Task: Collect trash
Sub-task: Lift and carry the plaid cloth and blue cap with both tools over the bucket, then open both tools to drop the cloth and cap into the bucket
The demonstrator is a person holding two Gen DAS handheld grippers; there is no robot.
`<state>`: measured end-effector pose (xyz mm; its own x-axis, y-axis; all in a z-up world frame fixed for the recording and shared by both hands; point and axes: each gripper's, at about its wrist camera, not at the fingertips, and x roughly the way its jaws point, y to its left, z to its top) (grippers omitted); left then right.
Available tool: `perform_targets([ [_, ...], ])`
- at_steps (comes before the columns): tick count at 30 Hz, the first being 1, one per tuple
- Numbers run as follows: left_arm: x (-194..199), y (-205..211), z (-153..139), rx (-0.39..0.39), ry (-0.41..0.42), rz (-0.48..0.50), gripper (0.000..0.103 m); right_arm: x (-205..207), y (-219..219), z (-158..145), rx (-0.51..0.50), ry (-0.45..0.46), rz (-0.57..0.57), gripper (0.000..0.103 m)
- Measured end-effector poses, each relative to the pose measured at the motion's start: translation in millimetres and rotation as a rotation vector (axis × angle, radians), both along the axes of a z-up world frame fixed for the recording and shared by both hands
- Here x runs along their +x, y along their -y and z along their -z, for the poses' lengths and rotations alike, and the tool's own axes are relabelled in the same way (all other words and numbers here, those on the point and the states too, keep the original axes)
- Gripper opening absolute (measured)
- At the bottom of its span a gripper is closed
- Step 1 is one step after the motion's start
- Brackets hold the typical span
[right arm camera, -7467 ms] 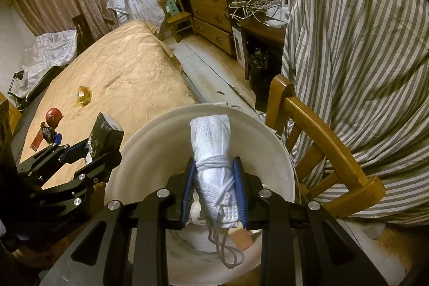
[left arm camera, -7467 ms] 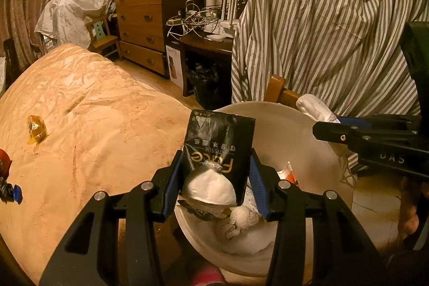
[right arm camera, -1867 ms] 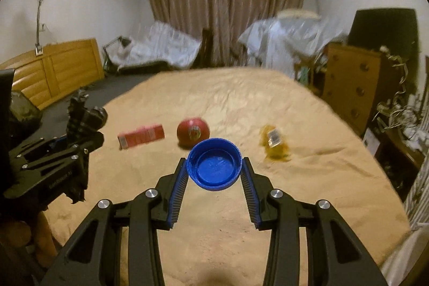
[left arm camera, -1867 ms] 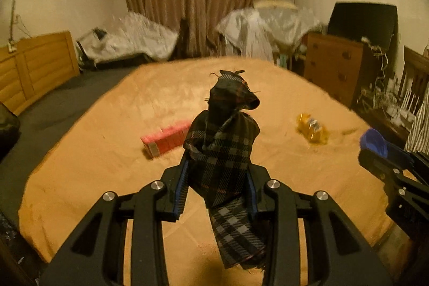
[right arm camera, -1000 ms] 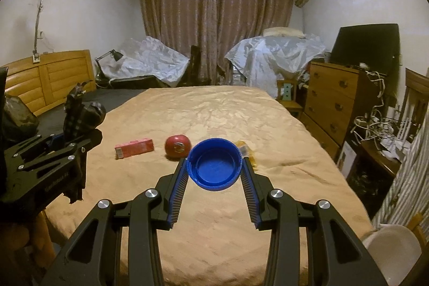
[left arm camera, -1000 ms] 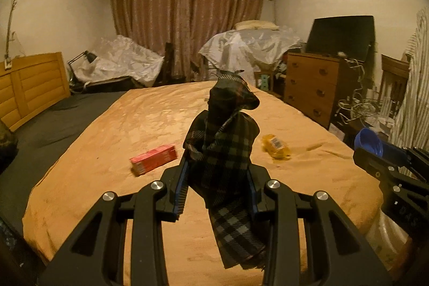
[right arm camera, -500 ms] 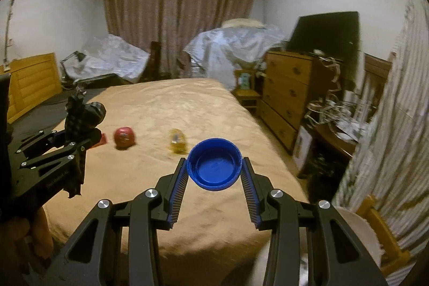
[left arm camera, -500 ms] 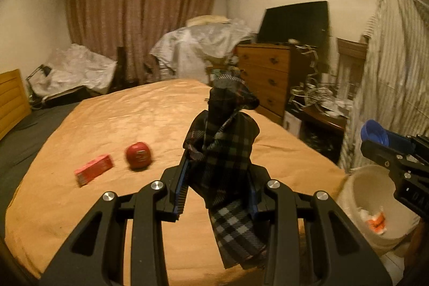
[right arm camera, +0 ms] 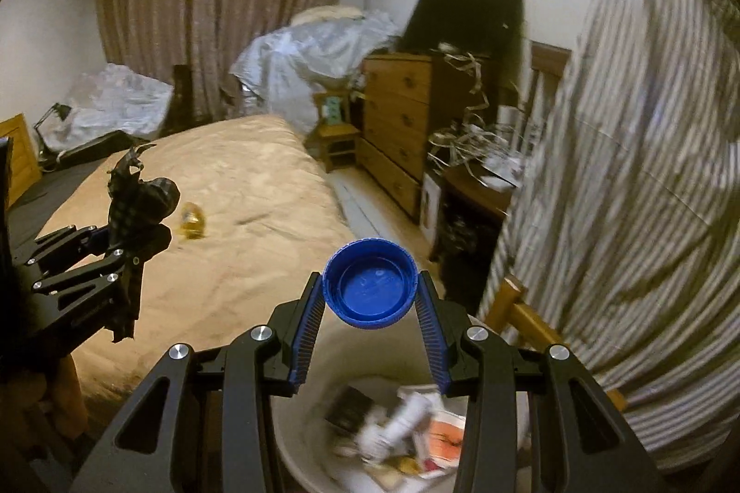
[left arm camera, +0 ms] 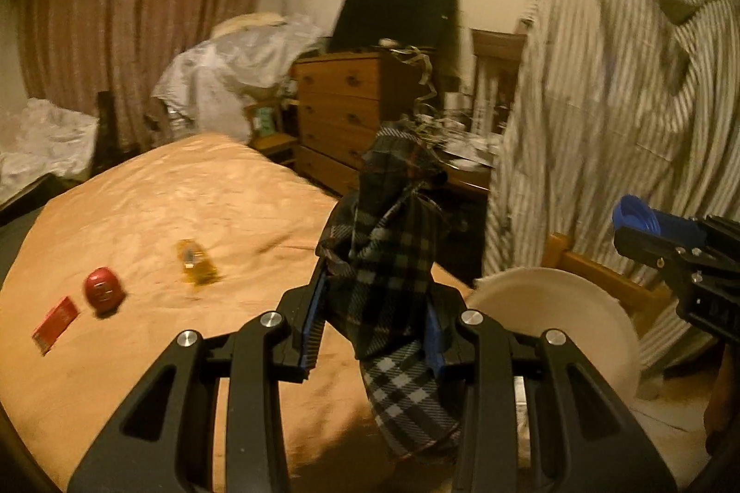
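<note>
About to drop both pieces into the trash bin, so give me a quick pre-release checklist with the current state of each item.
1. Right hand-held gripper shut on the blue bottle cap: ok.
2. Left hand-held gripper shut on the plaid cloth: ok.
3. Cap over the white bin: ok, the bin opening lies just below the fingers.
4. Cloth over the bin: not ok, the bin sits to the right of it, beside the bed.
5. Room in the bin: ok, the trash lies low inside.
6. Cloth's hanging tail clear of the bed edge: cannot tell.
</note>
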<state>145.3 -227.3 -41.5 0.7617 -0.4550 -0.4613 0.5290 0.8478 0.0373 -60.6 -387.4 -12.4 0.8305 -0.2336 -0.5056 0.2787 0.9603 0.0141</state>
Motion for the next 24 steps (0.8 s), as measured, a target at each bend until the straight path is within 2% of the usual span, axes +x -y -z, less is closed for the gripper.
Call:
perform_targets([
  [8, 2, 57, 15, 0.049, -0.102, 0.121, 0.034, -3, 64, 19, 0.07, -0.103, 0.03, 0.042],
  [15, 11, 96, 39, 0.123, -0.23, 0.227, 0.034, 17, 91, 41, 0.175, -0.216, 0.008, 0.042],
  [24, 31, 125, 56, 0.178, -0.371, 0.298, 0.034, 45, 115, 72, 0.285, -0.366, -0.019, 0.042],
])
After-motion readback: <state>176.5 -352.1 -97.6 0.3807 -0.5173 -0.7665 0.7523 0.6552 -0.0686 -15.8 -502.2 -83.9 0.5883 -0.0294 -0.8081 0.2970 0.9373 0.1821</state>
